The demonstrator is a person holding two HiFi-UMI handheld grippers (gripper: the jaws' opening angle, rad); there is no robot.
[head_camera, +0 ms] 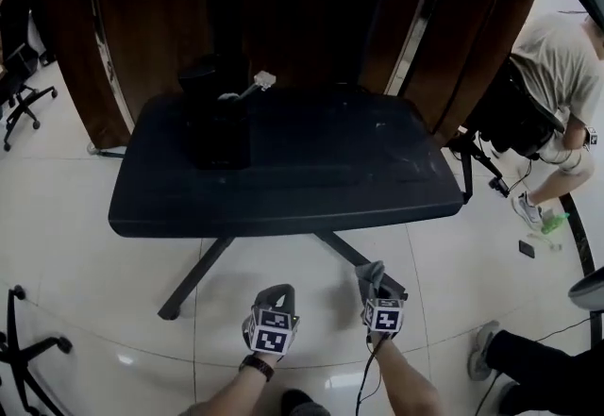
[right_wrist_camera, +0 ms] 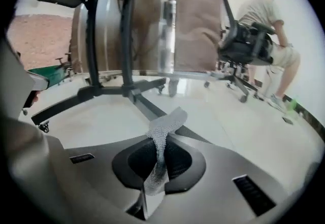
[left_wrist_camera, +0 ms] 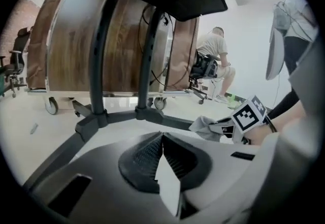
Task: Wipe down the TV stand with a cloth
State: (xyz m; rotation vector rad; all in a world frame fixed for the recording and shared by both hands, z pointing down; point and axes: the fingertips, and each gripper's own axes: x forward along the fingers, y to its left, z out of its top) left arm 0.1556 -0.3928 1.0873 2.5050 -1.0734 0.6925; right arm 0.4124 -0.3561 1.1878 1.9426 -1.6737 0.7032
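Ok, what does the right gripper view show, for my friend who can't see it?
The right tool is shut on a strip of grey cloth that pokes out ahead of it. Beyond, across a pale floor, stand the dark legs of the TV stand, with wooden panels behind and a person by an office chair at the right.

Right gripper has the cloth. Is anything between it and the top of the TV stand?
Nothing visible. The right gripper holds the cloth low in front of the TV stand, short of its front edge. On the top itself, a black object stands at the rear left.
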